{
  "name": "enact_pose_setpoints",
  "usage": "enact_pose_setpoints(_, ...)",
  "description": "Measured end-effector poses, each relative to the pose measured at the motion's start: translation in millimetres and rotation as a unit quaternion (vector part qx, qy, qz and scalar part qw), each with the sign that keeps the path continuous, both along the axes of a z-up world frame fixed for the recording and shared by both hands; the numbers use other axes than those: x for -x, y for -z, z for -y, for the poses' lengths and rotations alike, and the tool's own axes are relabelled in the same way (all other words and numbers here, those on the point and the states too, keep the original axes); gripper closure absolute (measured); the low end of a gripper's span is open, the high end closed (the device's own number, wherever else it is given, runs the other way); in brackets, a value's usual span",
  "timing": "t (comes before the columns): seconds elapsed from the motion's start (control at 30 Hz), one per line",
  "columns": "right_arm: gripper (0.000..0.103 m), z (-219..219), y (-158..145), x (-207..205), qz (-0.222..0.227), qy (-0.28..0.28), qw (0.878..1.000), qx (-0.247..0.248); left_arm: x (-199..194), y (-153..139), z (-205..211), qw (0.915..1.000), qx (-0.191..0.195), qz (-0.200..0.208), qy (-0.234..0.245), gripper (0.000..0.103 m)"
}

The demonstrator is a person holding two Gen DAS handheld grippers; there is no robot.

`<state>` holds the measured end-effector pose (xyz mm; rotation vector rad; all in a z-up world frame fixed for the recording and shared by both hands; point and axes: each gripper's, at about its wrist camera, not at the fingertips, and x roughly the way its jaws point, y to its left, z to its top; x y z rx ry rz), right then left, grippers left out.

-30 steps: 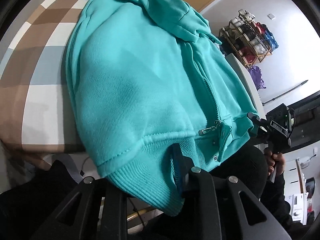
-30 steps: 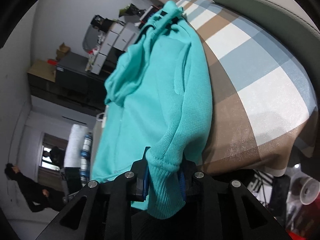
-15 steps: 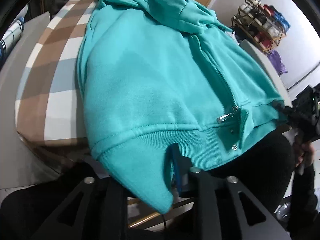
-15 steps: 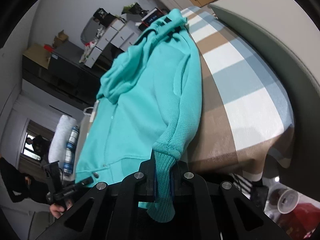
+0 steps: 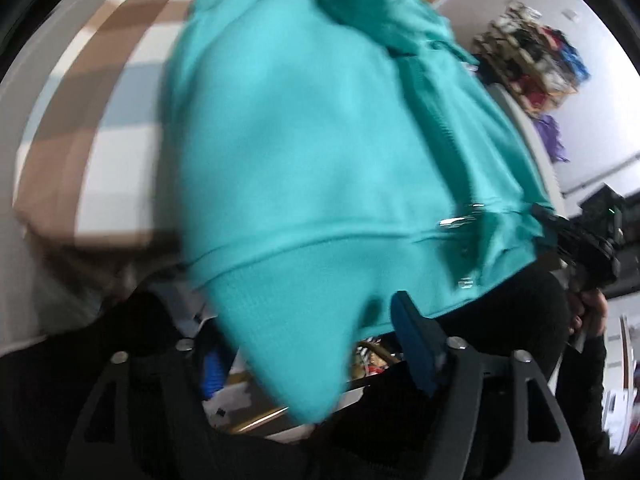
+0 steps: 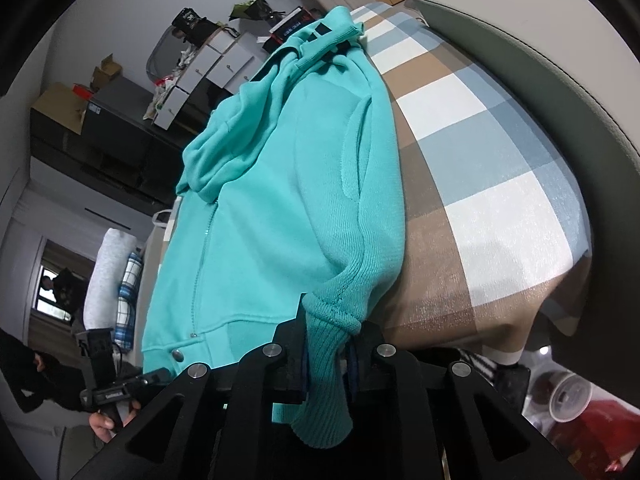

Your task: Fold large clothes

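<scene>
The teal zip-front fleece hoodie (image 6: 280, 184) is lying spread front-up on the tabletop, which is wearing a checked cloth of brown, blue and white squares (image 6: 492, 160); its ribbed hem (image 5: 304, 292) is hanging over the near edge. The zip is looking closed and the hood is sitting bunched at the far end. No fold is showing in the body yet, so the task is judged to be at its start: the garment is laid out and gripped at the bottom corners, and every fold is yet to be made.

The right claw (image 6: 326, 354) is pinching a ribbed teal cuff or hem corner (image 6: 324, 364) between its fingers, the knit drooping below them. The left claw (image 5: 304, 356) is standing spread, with the left hem corner hanging between the blue-padded fingers (image 5: 412, 344) without being squeezed; that view is blurred, so whether a pad is touching the cloth cannot be told.

Around the tabletop, a grey padded edge (image 6: 540, 60) is curving along one side. White drawer units with clutter on top (image 6: 200, 64) and dark cabinets are lining one wall, a rack of colourful items (image 5: 532, 64) is standing against another, and a rolled grey-and-plaid bundle (image 6: 112, 272) is lying beside the hoodie.
</scene>
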<state>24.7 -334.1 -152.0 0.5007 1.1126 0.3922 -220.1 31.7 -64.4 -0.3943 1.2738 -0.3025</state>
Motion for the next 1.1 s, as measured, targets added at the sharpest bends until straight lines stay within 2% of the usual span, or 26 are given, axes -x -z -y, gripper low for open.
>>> enact_pose_setpoints(0.1, 0.086, -0.7, 0.9, 1.1, 0.000, 0.000, 1.000, 0.005, 3.8, 9.1, -15.1, 0.9989, 0.038, -0.023, -0.018, 0.033)
enact_pose_setpoints(0.17, 0.086, 0.0, 2.4, 1.8, -0.001, 0.001, 1.000, 0.005, 1.5, 11.7, -22.9, 0.9981, 0.046, -0.019, -0.037, 0.033)
enact_pose_setpoints(0.23, 0.086, 1.0, 4.5, 1.4, -0.004, 0.002, 1.000, 0.001, -4.2, 11.5, -26.8, 0.9948, 0.091, -0.018, -0.041, 0.033)
enact_pose_setpoints(0.33, 0.086, 1.1, 5.6, 1.1, -0.005, 0.006, 1.000, -0.006, -12.0, 1.1, -30.7, 0.9849, 0.168, 0.001, -0.042, 0.033)
enact_pose_setpoints(0.4, 0.086, 1.0, 5.6, 1.1, -0.004, 0.005, 1.000, -0.007, -16.5, -4.9, -32.1, 0.9780, 0.204, 0.006, -0.041, 0.033)
enact_pose_setpoints(0.43, 0.086, 0.8, 4.9, 0.0, -0.004, 0.005, 1.000, -0.010, -18.7, -9.4, -33.5, 0.9714, 0.233, 0.013, -0.043, 0.033)
enact_pose_setpoints(0.5, 0.086, 1.1, 2.2, -0.1, -0.001, -0.001, 1.000, -0.020, -22.1, -19.5, -31.2, 0.9660, 0.253, 0.032, -0.042, 0.033)
enact_pose_setpoints(0.53, 0.086, 2.0, -2.4, 0.0, 0.008, -0.005, 0.999, -0.033, -24.4, -25.4, -25.3, 0.9685, 0.243, 0.047, -0.029, 0.033)
enact_pose_setpoints(0.57, 0.086, 1.7, -5.5, -0.1, 0.017, -0.006, 0.999, -0.043, -26.2, -27.0, -20.3, 0.9761, 0.210, 0.049, -0.025, 0.033)
enact_pose_setpoints(0.6, 0.086, 1.5, -7.4, 0.1, 0.023, -0.007, 0.999, -0.042, -27.4, -22.7, -17.4, 0.9858, 0.160, 0.034, -0.035, 0.033)
enact_pose_setpoints(0.63, 0.085, -1.6, -6.4, -1.8, 0.018, -0.009, 1.000, -0.022, -30.2, -16.4, -14.5, 0.9908, 0.129, 0.017, -0.038, 0.037)
enact_pose_setpoints(0.7, 0.085, -7.5, 1.6, -6.6, -0.007, -0.014, 1.000, 0.012, -28.1, -21.5, -10.2, 0.9930, 0.103, 0.037, -0.043, 0.034)
enact_pose_setpoints(0.77, 0.085, -7.4, 3.4, -7.9, -0.008, -0.014, 1.000, 0.011, -27.2, -25.7, -5.6, 0.9947, 0.079, 0.036, -0.055, 0.037)
enact_pose_setpoints(0.8, 0.085, -6.9, 1.9, -8.2, -0.005, -0.014, 1.000, 0.006, -26.9, -28.0, -1.9, 0.9957, 0.064, 0.040, -0.053, 0.045)
enact_pose_setpoints(0.83, 0.086, -7.4, -1.9, -9.2, -0.002, -0.018, 1.000, 0.002, -28.0, -29.1, 2.7, 0.9970, 0.046, 0.042, -0.046, 0.065)
enact_pose_setpoints(0.9, 0.089, -6.8, -9.7, -8.1, 0.014, -0.023, 1.000, -0.002, -33.8, -27.5, -1.4, 0.9980, 0.039, 0.038, -0.031, 0.084)
enact_pose_setpoints(0.97, 0.093, -7.7, -20.1, -4.5, 0.038, -0.027, 0.999, -0.001, -32.0, -29.1, -4.9, 0.9978, 0.044, 0.034, -0.035, 0.088)
enact_pose_setpoints(1.03, 0.095, -8.6, -28.7, 1.8, 0.054, -0.031, 0.998, 0.001, -23.1, -38.9, -1.7, 0.9984, 0.017, 0.049, -0.023, 0.091)
enact_pose_setpoints(1.1, 0.095, -8.2, -34.6, 10.2, 0.068, -0.035, 0.997, -0.014, -26.1, -35.7, 5.7, 0.9985, 0.012, 0.051, -0.012, 0.091)
